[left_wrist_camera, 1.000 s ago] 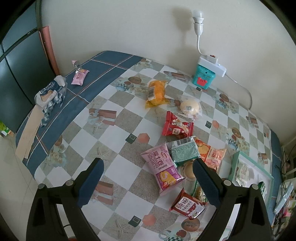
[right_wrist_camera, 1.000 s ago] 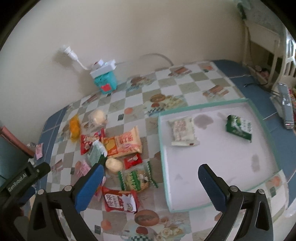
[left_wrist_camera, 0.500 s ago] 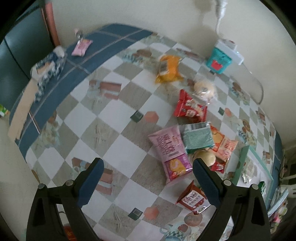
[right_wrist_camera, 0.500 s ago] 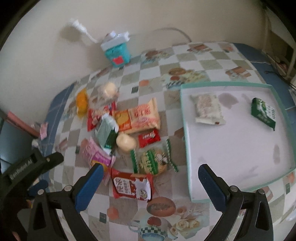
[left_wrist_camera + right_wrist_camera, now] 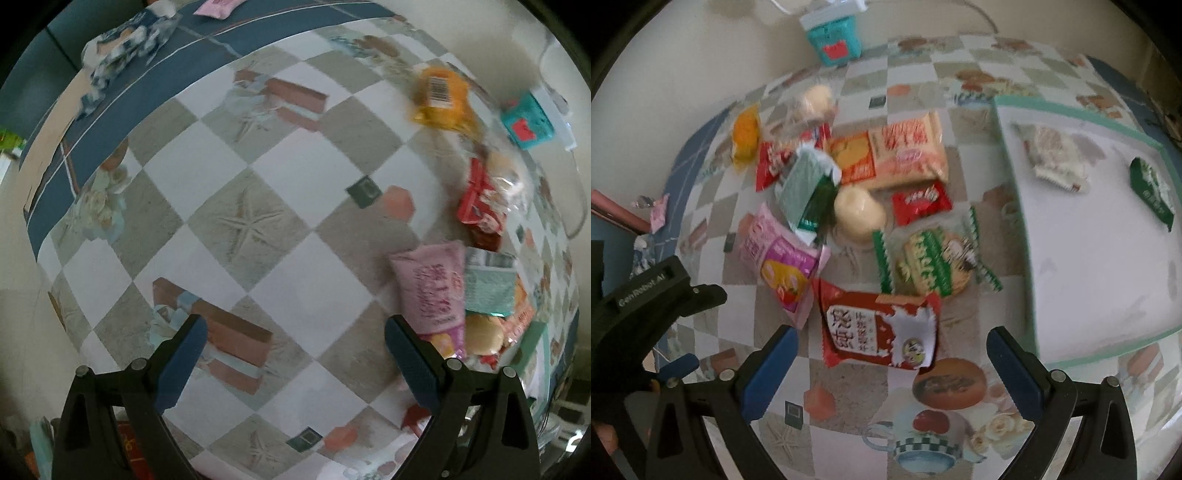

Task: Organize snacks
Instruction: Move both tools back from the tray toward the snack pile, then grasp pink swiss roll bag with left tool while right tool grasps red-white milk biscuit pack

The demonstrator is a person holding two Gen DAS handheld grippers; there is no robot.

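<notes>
The right gripper (image 5: 890,354) hangs with its blue-padded fingers (image 5: 768,365) spread wide and empty, just above a red-and-white foil snack packet (image 5: 879,332) lying between them on the checked tablecloth (image 5: 849,410). Beyond it lie a green-striped biscuit wrapper (image 5: 934,258), a pink snack pouch (image 5: 779,258) and a pale round bun (image 5: 858,214), all heaped close together. To the right sits a white tray with a teal rim (image 5: 1015,206), holding a dark green packet (image 5: 1152,192). The left gripper (image 5: 291,354) is likewise wide apart and empty, over bare cloth.
</notes>
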